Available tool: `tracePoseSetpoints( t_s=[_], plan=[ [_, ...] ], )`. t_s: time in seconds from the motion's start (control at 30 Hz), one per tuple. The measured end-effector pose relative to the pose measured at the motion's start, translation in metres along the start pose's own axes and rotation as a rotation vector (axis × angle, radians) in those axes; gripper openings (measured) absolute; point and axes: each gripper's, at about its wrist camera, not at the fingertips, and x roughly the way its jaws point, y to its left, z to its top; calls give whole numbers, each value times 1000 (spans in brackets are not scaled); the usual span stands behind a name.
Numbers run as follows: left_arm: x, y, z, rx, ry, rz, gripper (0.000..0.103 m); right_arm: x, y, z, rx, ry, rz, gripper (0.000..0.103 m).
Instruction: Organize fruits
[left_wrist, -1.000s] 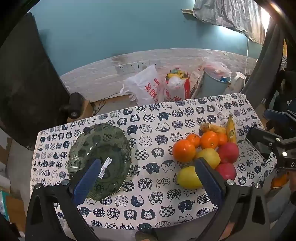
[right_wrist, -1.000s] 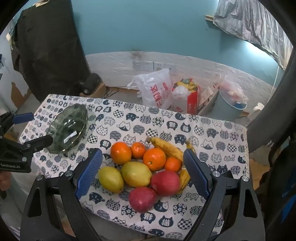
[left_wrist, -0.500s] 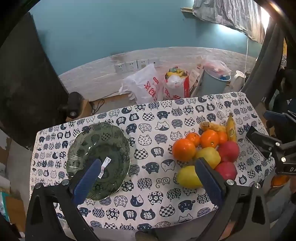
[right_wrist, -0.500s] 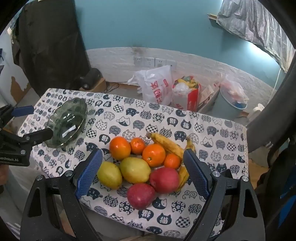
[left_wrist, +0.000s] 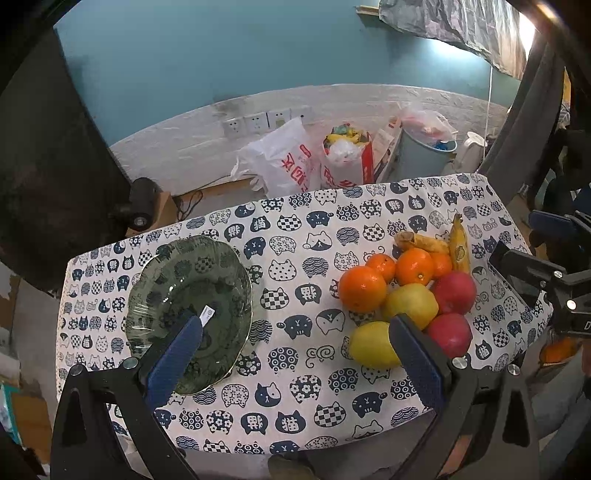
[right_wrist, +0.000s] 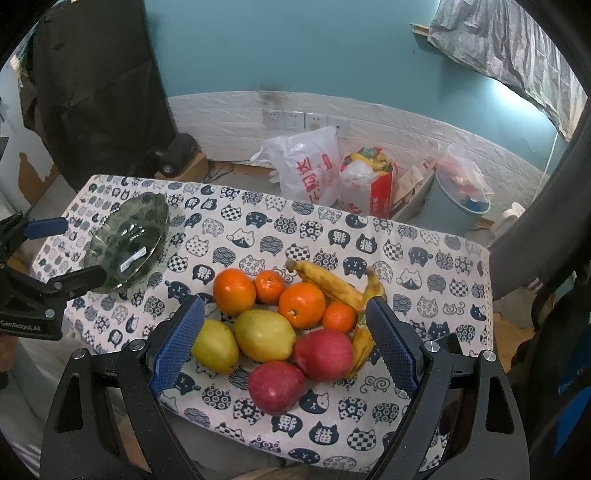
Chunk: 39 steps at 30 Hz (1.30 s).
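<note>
A green glass plate (left_wrist: 177, 273) (right_wrist: 110, 236) with a white sticker lies empty on the left of the cat-print table (left_wrist: 295, 229). On the right sits a pile of fruit: several oranges (left_wrist: 362, 288) (right_wrist: 233, 291), two yellow fruits (left_wrist: 371, 345) (right_wrist: 264, 335), two red apples (left_wrist: 455, 292) (right_wrist: 323, 354) and bananas (left_wrist: 458, 243) (right_wrist: 332, 286). My left gripper (left_wrist: 293, 332) hangs open above the table's near edge, between plate and fruit. My right gripper (right_wrist: 284, 314) is open, hovering over the pile with nothing between its fingers.
Behind the table stand a white plastic bag (left_wrist: 280, 162), a red bag of rubbish (left_wrist: 345, 158) and a grey bin (left_wrist: 424, 151) against a white and teal wall. A black curtain (left_wrist: 44, 147) hangs at the left. The tablecloth between plate and fruit is bare.
Both grippers have edged slightly forward and down toward the table; the fruit and plate sit a little larger in view. Nothing has been grasped or moved.
</note>
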Motion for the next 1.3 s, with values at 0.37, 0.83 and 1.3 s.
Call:
tracePoseSetpoints(
  t_s=[0.37,0.83,1.3],
  plan=[
    [3,-4,-2,8,10,-3,102,1,-1,-2,0,7,-2,88],
    [4,-3,-2,12,9,-1,102,1,2,-2,-7,11,-3,88],
    [6,-1,-3,8,19,-4,102,2,2,-2,-6,13,-3,88]
  ],
)
